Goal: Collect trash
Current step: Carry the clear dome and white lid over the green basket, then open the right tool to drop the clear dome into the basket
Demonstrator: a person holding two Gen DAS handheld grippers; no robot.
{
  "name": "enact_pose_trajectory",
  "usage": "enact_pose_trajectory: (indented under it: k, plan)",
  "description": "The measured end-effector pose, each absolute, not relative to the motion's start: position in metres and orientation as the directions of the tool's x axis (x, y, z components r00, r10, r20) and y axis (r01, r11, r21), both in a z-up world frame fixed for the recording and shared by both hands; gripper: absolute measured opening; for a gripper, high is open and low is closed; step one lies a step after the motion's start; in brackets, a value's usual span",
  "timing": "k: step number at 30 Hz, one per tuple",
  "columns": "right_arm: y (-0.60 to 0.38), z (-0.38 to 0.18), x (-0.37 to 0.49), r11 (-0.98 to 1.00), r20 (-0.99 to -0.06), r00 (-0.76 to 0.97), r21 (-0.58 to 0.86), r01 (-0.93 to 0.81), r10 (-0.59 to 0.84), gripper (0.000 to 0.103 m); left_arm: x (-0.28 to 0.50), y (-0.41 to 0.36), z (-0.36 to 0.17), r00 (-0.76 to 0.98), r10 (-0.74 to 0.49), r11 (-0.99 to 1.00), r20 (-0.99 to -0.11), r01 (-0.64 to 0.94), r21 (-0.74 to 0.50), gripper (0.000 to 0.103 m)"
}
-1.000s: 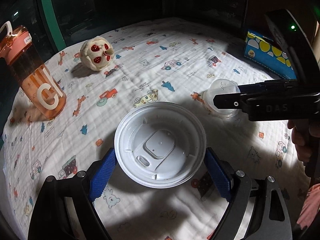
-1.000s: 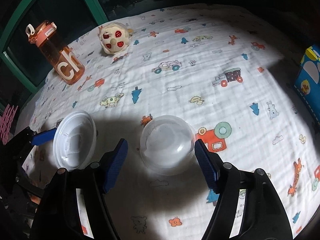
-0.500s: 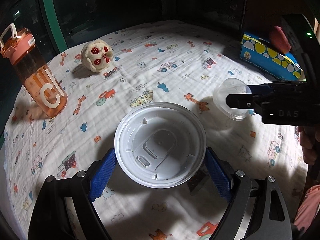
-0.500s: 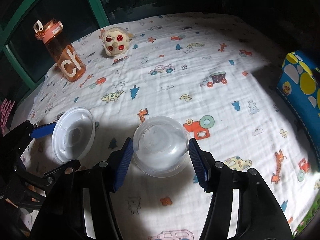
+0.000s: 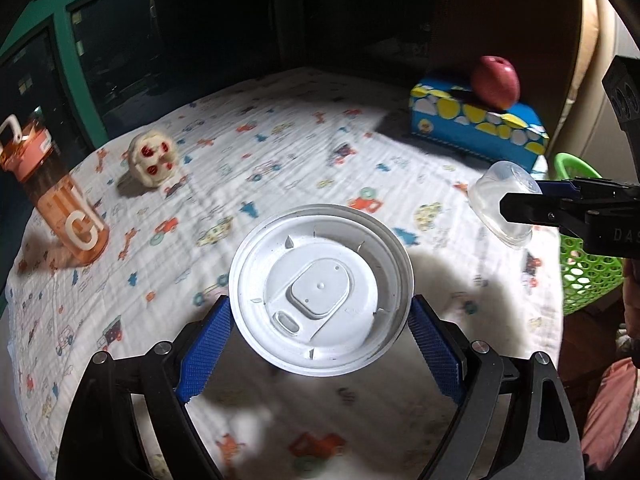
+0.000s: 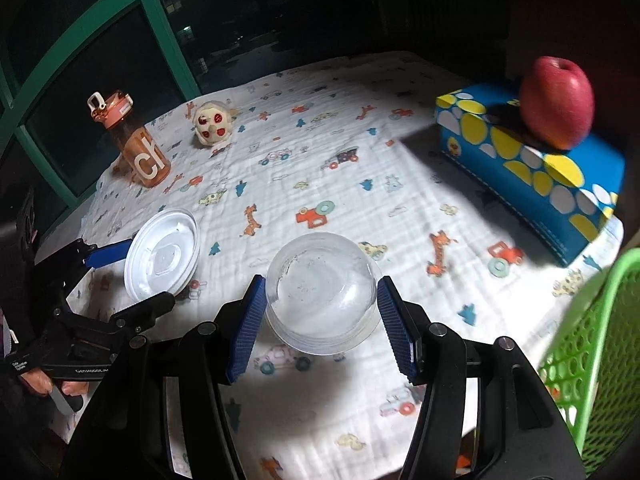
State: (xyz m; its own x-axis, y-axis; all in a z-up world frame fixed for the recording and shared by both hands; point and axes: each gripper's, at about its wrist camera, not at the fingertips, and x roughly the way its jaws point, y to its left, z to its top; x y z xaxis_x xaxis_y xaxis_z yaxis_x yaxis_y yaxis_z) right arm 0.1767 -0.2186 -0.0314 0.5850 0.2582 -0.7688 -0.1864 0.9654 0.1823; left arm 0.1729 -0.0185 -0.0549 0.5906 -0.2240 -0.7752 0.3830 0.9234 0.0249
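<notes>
Grippers grip trash above a cartoon-print cloth (image 6: 340, 128): left gripper (image 5: 320, 320) clamps a round white lid (image 5: 320, 292), right gripper (image 6: 320, 316) a clear domed cup (image 6: 320, 292). Dark windows (image 6: 260, 20) stand far behind.

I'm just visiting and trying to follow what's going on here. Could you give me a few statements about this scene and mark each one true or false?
1. The left gripper holds a white plastic lid between its blue pads. True.
2. The right gripper is empty. False: it is closed on a clear plastic cup.
3. A red apple sits on top of the blue tissue box. True.
4. The orange water bottle lies on its side. False: it stands upright on the patterned cloth.
5. A green mesh basket shows at the right edge of the right wrist view. True.
</notes>
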Motion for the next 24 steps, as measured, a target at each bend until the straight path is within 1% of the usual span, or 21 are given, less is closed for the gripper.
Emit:
enact_pose_trajectory:
  k: [6, 13, 24]
  plan:
    - [-0.276, -0.019, 0.140, 0.976, -0.754, 0.623, 0.200, -0.086, 0.209, 0.057, 0.159, -0.068, -0.041, 0.587, -0.294, 0.887, -0.755, 0.461, 0.014, 0.084]
    - [-0.341, -0.006, 0.102, 0.981, -0.738, 0.666, 0.188, 0.044, 0.111, 0.057, 0.151, -0.130, -0.027, 0.564, -0.373, 0.839, -0.737, 0.544, -0.009, 0.084]
    - [-0.426, -0.012, 0.065, 0.956, -0.754, 0.656, 0.175, 0.237, -0.024, 0.057, 0.138, -0.225, -0.012, 0.514, -0.458, 0.742, -0.725, 0.670, 0.006, 0.084]
